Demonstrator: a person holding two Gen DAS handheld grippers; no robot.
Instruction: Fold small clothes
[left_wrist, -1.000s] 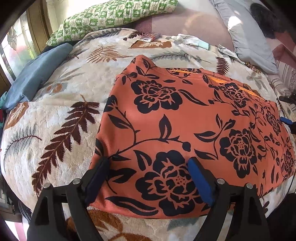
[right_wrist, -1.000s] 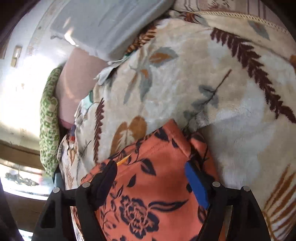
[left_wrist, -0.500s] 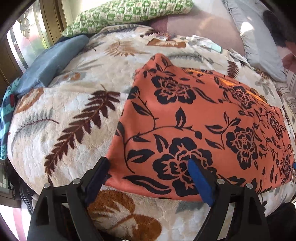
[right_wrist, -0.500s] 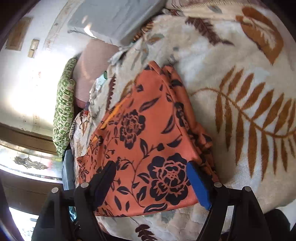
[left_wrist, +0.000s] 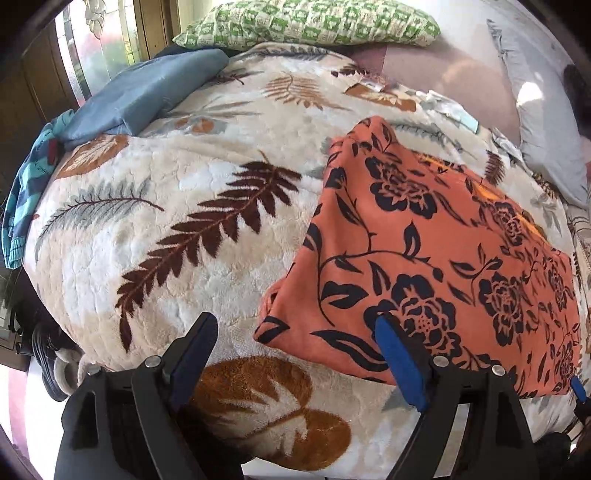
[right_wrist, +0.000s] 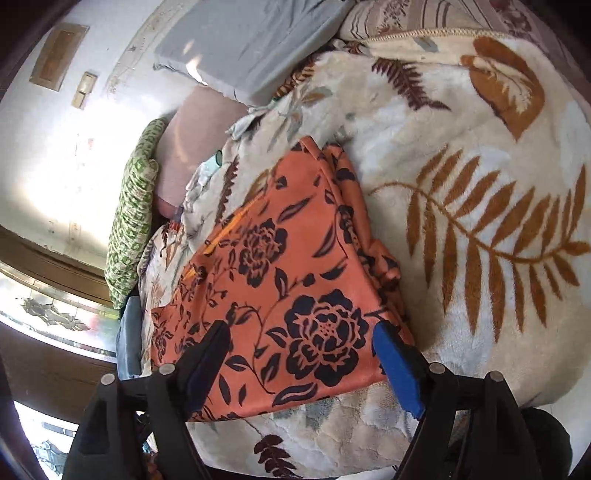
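Orange floral garment (left_wrist: 436, 266), one piece only, lies folded flat on the leaf-print blanket (left_wrist: 177, 206) that covers the bed, toward the right and near side in your left view. Count the rest: one green patterned pillow (left_wrist: 310, 22) at the far edge, one grey pillow (left_wrist: 543, 110) at the far right, one blue folded cloth (left_wrist: 147, 96) at the far left, and one striped teal garment (left_wrist: 26, 199) hanging off the left edge beside it. No containers show in either view.

Your left hand-held gripper (left_wrist: 295, 358) hovers with its jaws spread wide; the near left corner of the garment lies between the two fingers, but neither pad presses on it. The blue pad (left_wrist: 399, 365) on its right finger sits over the garment's near edge.

Your right hand-held gripper (right_wrist: 303, 358) is also spread, with its jaws apart over the garment's near end (right_wrist: 295, 295) and nothing pinched. Bunched layers of the same fabric show along the garment's right side in that view, against the blanket (right_wrist: 480, 184).
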